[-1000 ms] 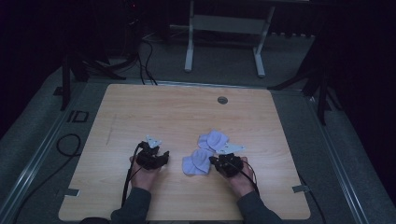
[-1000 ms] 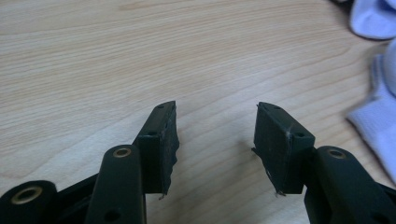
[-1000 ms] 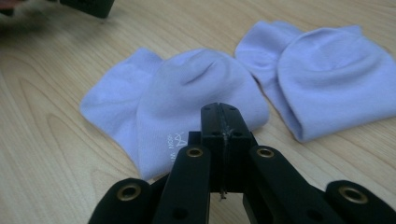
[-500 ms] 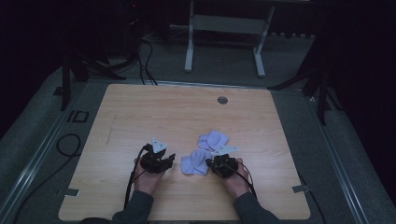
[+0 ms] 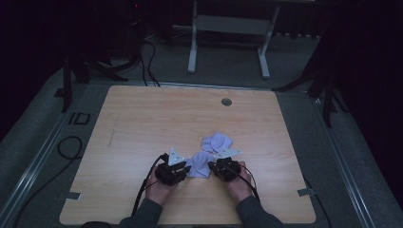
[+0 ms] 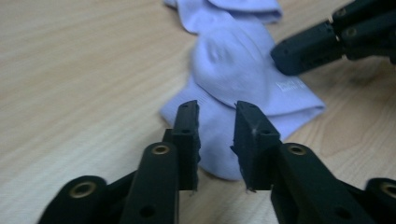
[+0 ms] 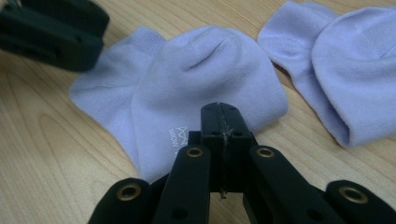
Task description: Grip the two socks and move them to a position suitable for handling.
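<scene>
Near sock (image 5: 199, 165) lies flat on the table (image 5: 142, 118), between both grippers. Left gripper (image 6: 215, 140): jaws have just been closing, narrow gap remains over the sock's edge, pads not pressing. Right gripper (image 7: 220, 122): jaws pressed together on the sock's hem. 2 more socks (image 5: 217, 141) lie just beyond.

The worktop (image 5: 142, 123) is pale wood-grain, smooth and matt. The near sock (image 7: 196, 79) and far sock (image 7: 345, 60) are soft lilac knit cloth. Each tool, left (image 6: 215, 135) and right (image 7: 221, 126), is matt black plastic with brass-coloured rivets.
</scene>
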`<state>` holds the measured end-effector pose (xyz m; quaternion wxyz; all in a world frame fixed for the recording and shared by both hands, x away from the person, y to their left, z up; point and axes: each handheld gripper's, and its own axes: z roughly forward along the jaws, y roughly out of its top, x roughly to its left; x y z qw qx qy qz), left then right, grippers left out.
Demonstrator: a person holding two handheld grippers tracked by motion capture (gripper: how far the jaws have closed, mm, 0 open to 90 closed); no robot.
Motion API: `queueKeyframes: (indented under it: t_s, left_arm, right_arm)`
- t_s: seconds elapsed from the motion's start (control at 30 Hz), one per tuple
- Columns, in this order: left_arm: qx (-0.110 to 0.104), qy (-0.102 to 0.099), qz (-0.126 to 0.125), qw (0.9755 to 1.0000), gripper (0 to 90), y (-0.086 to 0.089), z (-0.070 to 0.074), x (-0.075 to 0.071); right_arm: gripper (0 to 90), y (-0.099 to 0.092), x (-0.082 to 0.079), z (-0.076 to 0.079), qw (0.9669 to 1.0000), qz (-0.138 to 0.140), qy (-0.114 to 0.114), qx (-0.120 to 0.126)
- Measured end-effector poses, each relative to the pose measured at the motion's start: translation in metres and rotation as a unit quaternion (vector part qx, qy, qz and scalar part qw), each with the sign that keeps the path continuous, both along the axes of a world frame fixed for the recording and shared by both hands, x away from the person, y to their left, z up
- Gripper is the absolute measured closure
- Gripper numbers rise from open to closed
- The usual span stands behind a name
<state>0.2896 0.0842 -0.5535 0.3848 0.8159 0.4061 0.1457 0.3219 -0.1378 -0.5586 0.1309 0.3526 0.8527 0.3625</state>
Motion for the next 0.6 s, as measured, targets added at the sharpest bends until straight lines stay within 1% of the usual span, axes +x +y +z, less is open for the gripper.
queueKeyframes:
  t_s: [0.07, 0.17, 0.2, 0.27, 0.37, 0.47, 0.6]
  left_arm:
    - [0.001, 0.006, -0.005, 1.0000, 75.5, -0.0017, -0.0026, -0.0002]
    - [0.003, 0.009, -0.009, 0.9999, 80.5, -0.0036, -0.0043, -0.0005]
    - [0.010, 0.010, -0.013, 0.9998, 82.2, -0.0051, -0.0057, -0.0005]
    - [0.016, 0.012, -0.016, 0.9997, 84.8, -0.0062, -0.0074, -0.0003]
    - [0.023, 0.012, -0.014, 0.9996, 88.0, -0.0059, -0.0075, 0.0008]
    - [0.022, 0.016, -0.005, 0.9996, 89.0, -0.0032, -0.0073, 0.0026]
    - [0.022, 0.018, -0.001, 0.9996, 89.4, -0.0017, -0.0071, 0.0036]
  right_arm:
    - [89.9, 0.0000, 0.0000, -0.0001, 1.0000, 0.000, 0.000, 0.000]
    - [89.9, 0.0001, 0.0000, -0.0002, 1.0000, 0.000, 0.000, 0.001]
    - [89.9, 0.0001, 0.0000, -0.0002, 1.0000, 0.000, 0.000, 0.001]
    - [89.9, 0.0002, -0.0001, -0.0002, 1.0000, 0.000, 0.000, 0.001]
    - [89.9, 0.0001, -0.0001, -0.0002, 1.0000, 0.000, 0.000, 0.001]
    - [89.9, -0.0002, -0.0003, 0.0001, 1.0000, 0.000, 0.002, -0.001]
    - [90.0, -0.0006, -0.0009, 0.0007, 1.0000, 0.000, 0.001, -0.006]
